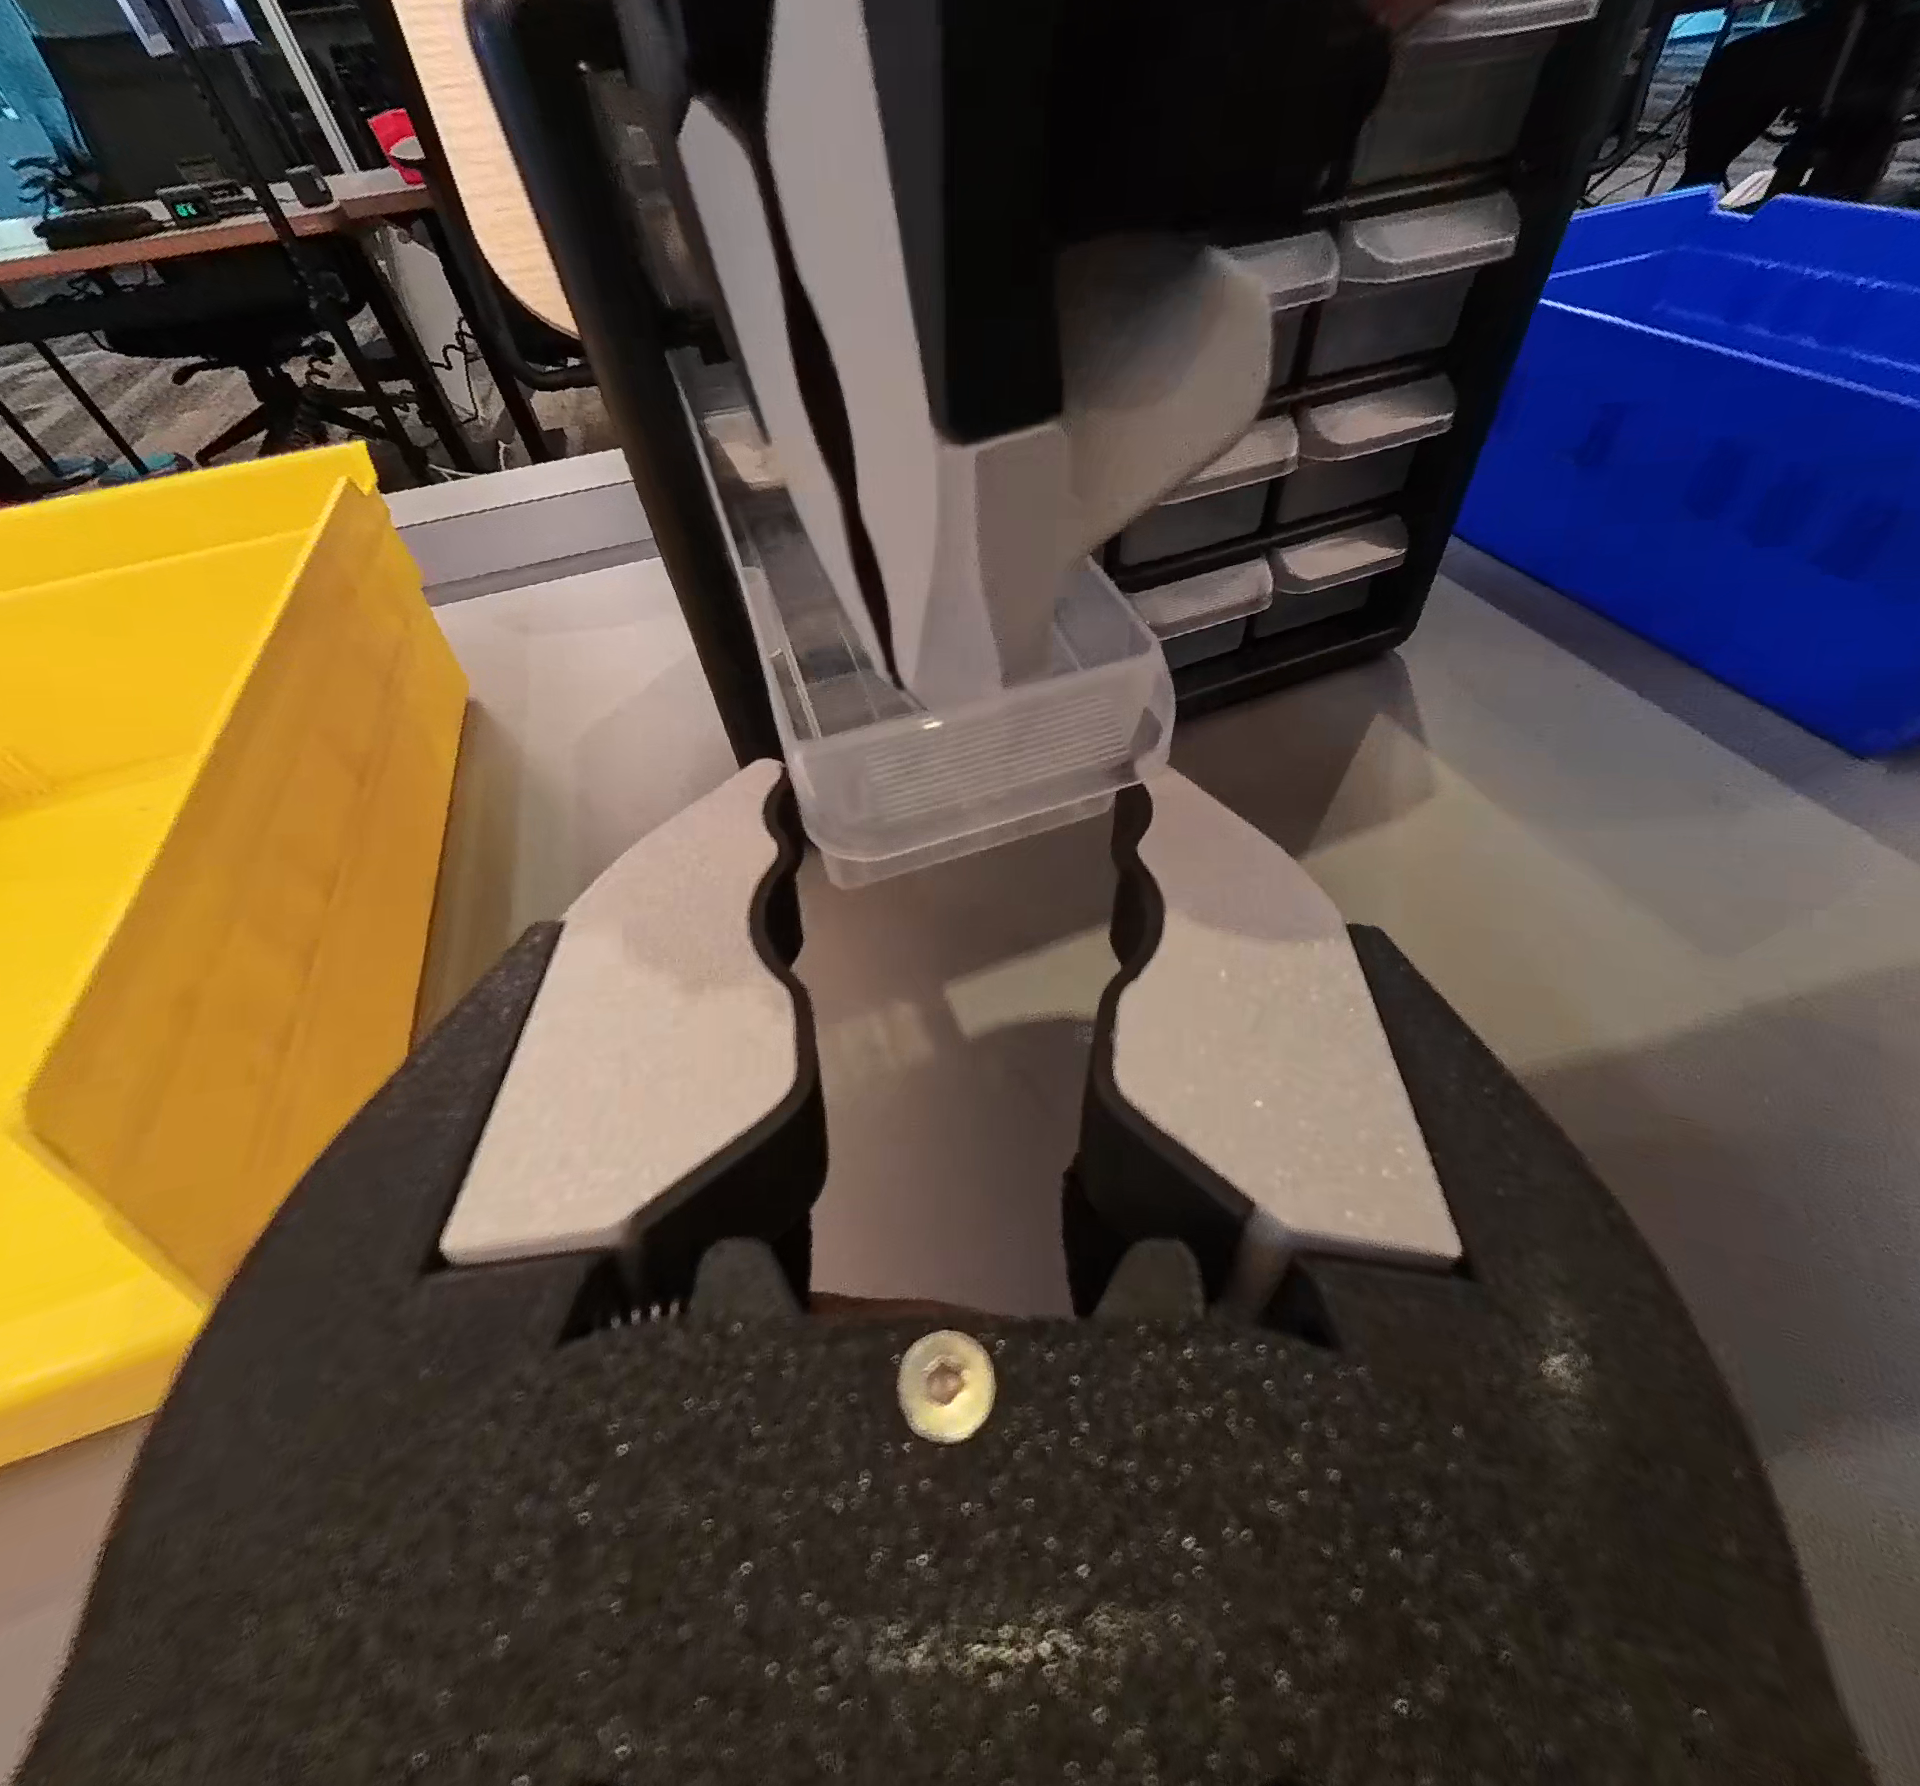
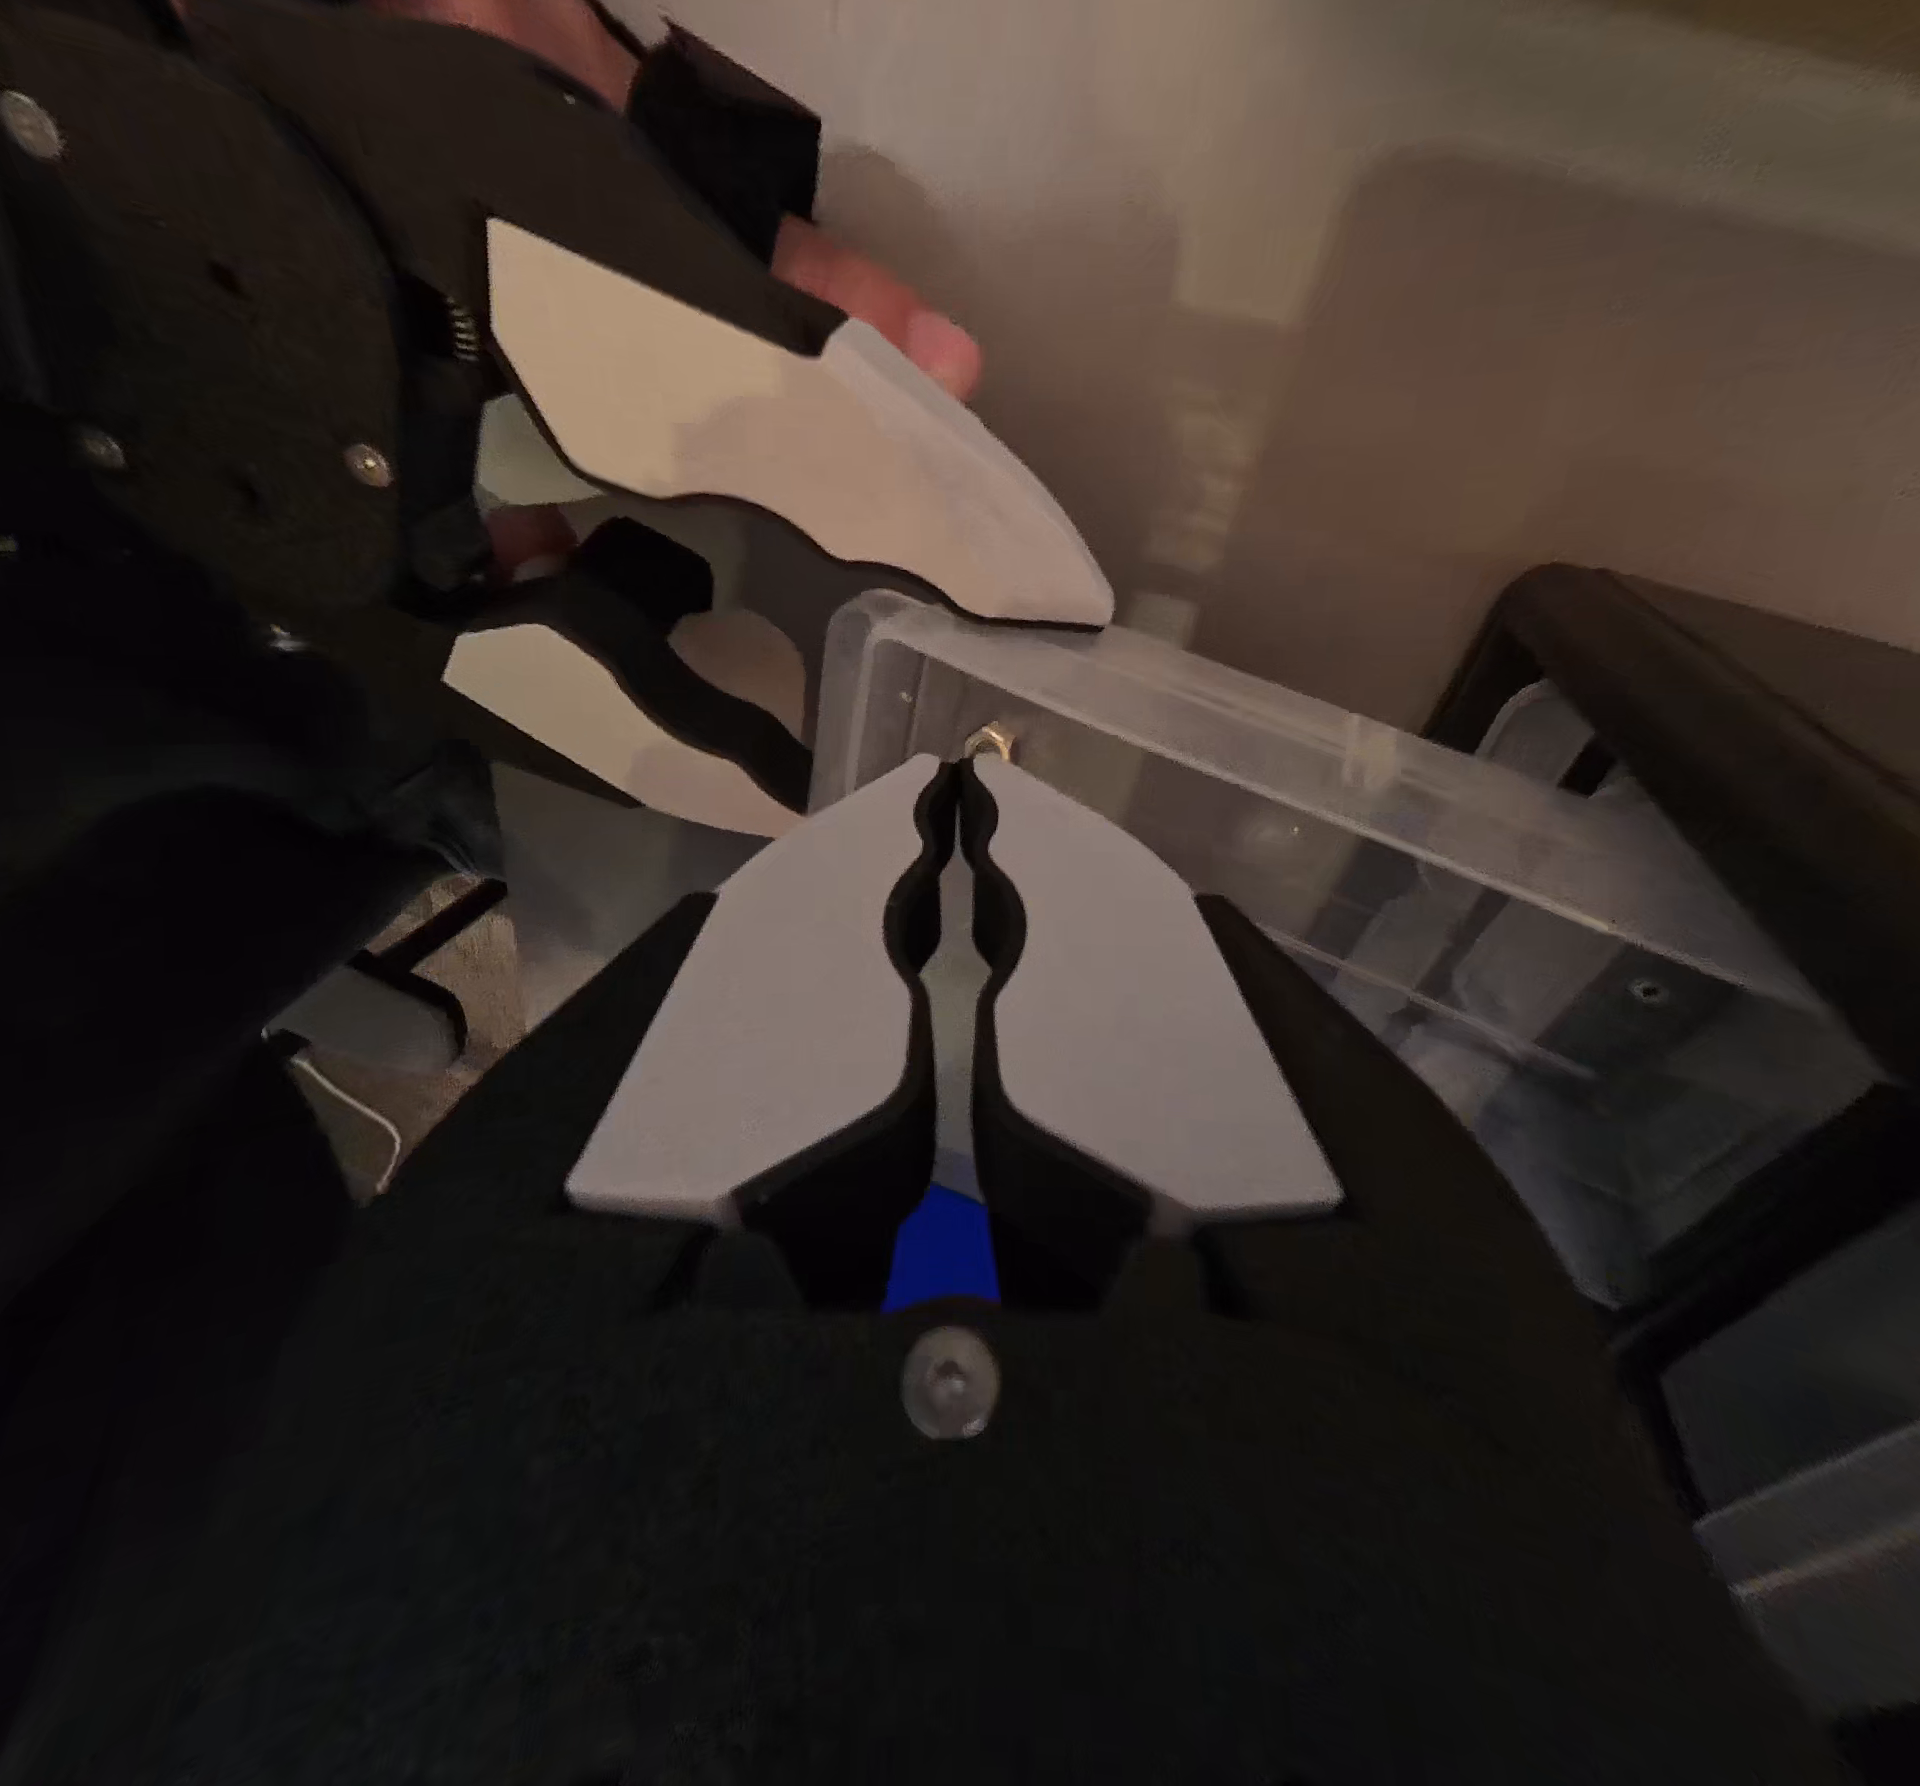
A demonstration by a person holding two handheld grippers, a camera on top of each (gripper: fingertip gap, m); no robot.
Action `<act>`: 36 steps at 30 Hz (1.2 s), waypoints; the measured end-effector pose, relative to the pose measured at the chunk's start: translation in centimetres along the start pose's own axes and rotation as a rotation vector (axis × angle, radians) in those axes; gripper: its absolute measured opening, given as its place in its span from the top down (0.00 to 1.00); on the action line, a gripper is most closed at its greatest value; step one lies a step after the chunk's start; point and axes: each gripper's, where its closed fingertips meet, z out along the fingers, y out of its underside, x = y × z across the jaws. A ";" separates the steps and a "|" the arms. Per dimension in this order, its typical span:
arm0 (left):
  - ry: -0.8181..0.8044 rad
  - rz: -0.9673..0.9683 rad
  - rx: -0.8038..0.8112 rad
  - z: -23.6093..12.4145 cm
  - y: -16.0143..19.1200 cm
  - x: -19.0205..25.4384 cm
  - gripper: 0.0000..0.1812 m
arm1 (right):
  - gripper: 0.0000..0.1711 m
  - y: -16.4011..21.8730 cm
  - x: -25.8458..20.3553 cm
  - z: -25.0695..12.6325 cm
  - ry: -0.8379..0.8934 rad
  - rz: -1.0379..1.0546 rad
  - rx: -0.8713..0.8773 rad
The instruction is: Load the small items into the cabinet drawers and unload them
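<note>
A black cabinet (image 1: 1475,448) of small clear drawers stands on the grey table. One clear drawer (image 1: 977,760) is pulled far out at its left column. My left gripper (image 1: 956,801) holds the drawer's front end, one jaw against each side. My right gripper (image 2: 958,772) reaches down into the drawer (image 2: 1351,801) from above, shut on a small metal nut (image 2: 982,737) at its very tips. The right gripper also shows in the left wrist view (image 1: 935,656), tips inside the drawer. The left gripper shows in the right wrist view (image 2: 935,697), straddling the drawer front.
A yellow bin (image 1: 208,801) sits on the table to the left of the cabinet and a blue bin (image 1: 1714,489) to its right. The grey table (image 1: 1558,957) runs in front. Desks and chairs stand behind. My two grippers' fingertips are within a few centimetres of each other.
</note>
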 end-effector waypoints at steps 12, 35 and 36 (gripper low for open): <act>0.000 0.008 0.004 -0.2 -0.3 0.2 0.69 | 1.00 -0.1 0.9 0.5 0.089 -0.041 -0.132; 0.088 0.003 0.034 -0.3 -0.5 -0.5 0.69 | 0.88 -0.7 0.8 -1.9 0.301 -1.023 -0.112; 0.088 0.009 0.033 -0.3 -0.5 -0.5 0.69 | 0.90 -0.8 0.9 -1.7 0.323 -1.056 -0.112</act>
